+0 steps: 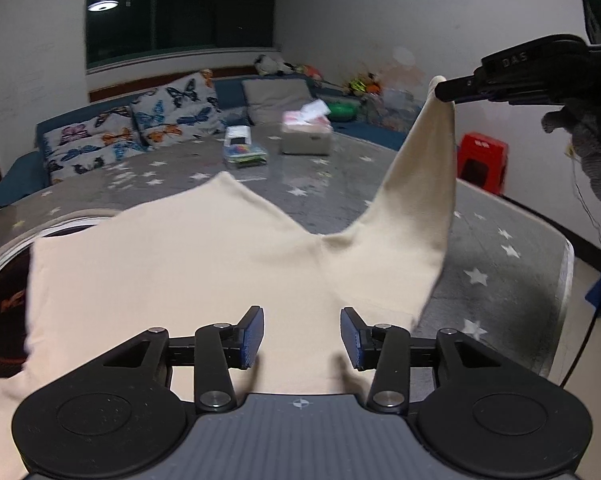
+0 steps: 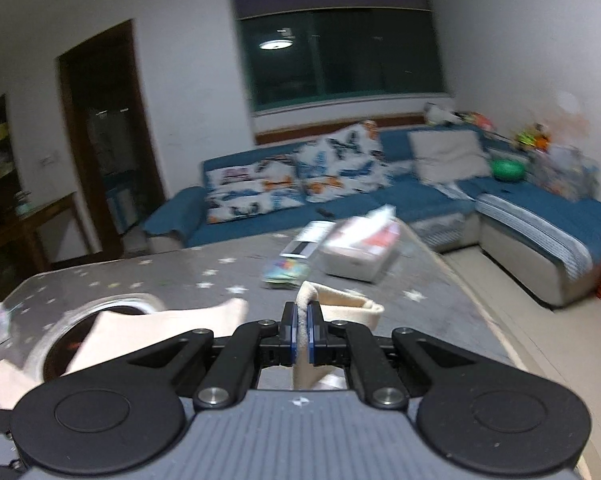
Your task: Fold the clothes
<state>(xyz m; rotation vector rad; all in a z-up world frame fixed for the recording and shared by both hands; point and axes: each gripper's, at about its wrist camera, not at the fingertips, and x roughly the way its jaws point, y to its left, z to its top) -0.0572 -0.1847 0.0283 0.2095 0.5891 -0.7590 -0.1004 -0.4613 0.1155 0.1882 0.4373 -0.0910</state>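
Clearly we are early in the fold: one cream garment [image 1: 180, 280] lies spread over the near half of the worktop [image 1: 500, 248], mostly flat, with its left edge draped over a round dark opening [image 1: 4, 312] at nine o'clock in the left wrist view. One long part of it, a sleeve or a leg by the look, rises toward one o'clock, and we cannot tell which it is. We pinch the tip of that part in the right hand-held gripper [image 2: 301, 334], whose blue pads are pressed together on the cloth. The left hand-held gripper [image 1: 302, 338] hovers over the middle of the garment with its jaws spread and nothing between them. We judge that no fold is laid down yet; the raised part has to be carried across the body, and the other folds are all left to do.

Counting outward, we see one garment and two hand-held grippers. Further along the worktop at twelve o'clock sit one tissue box [image 1: 306, 134] and, just beside it, a small stack of flat packets [image 1: 244, 152], too blurred to count. Behind them runs one blue sofa [image 2: 420, 200] with two butterfly cushions [image 1: 176, 112] and one plain grey cushion [image 1: 278, 100]. At two o'clock stands one red stool [image 1: 482, 160].
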